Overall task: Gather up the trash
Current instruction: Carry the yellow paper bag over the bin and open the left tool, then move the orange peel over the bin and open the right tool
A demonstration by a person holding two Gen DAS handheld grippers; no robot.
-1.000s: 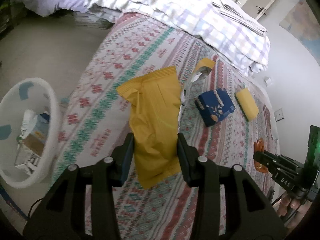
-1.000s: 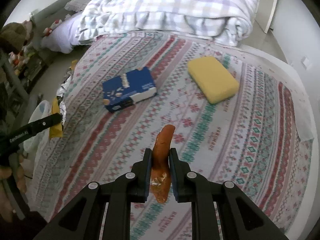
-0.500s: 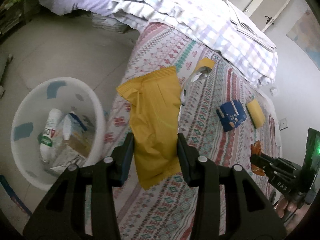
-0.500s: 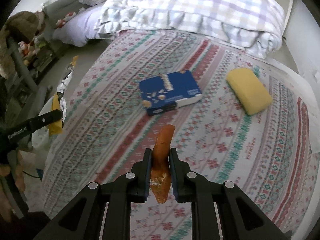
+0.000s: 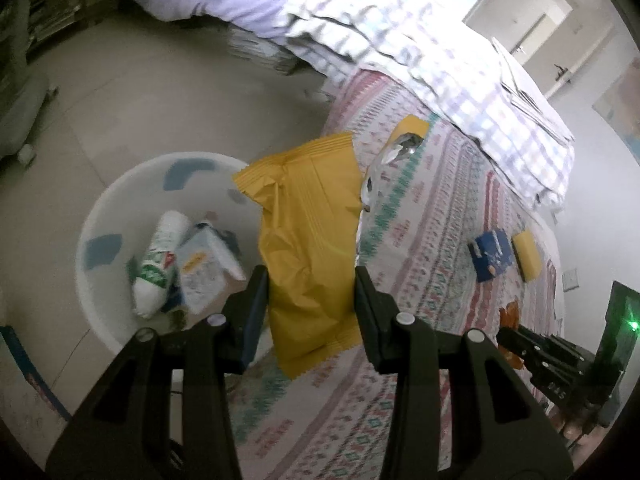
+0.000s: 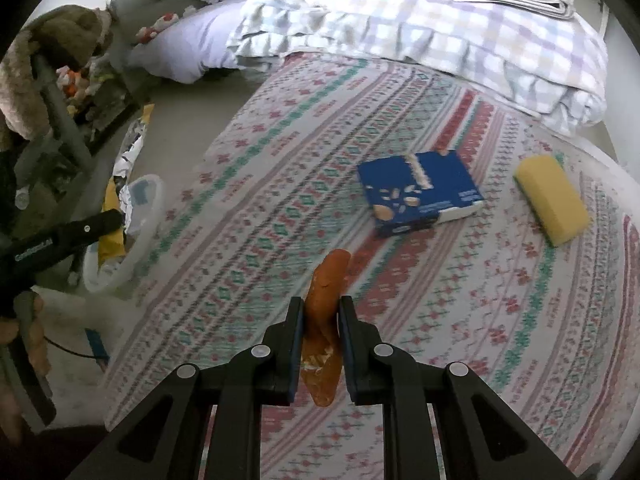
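Observation:
My left gripper (image 5: 310, 286) is shut on a yellow snack bag (image 5: 308, 216), held upright over the bed's edge beside a white bin (image 5: 120, 184). A torn foil end (image 5: 394, 152) of the bag flaps to its right. The bin on the floor holds a bottle (image 5: 158, 258) and a small carton (image 5: 204, 268). My right gripper (image 6: 319, 320) is shut on a crumpled orange wrapper (image 6: 326, 288) above the patterned bedspread (image 6: 248, 216). A blue snack box (image 6: 418, 190) lies on the bed. The left gripper (image 6: 96, 222) with the bag and the bin (image 6: 132, 232) show at the left of the right wrist view.
A yellow sponge (image 6: 552, 200) lies to the right of the blue box. A folded checked quilt (image 6: 420, 28) and a pillow (image 6: 188, 52) fill the far end of the bed. Shelving with clutter (image 6: 80, 92) stands across the tiled floor (image 5: 132, 100). A hand (image 6: 28, 336) holds the left tool.
Both grippers have travelled toward the bed's edge and the bin, still gripping their wrappers. The bin has come from the left edge to under the yellow bag in the left wrist view.

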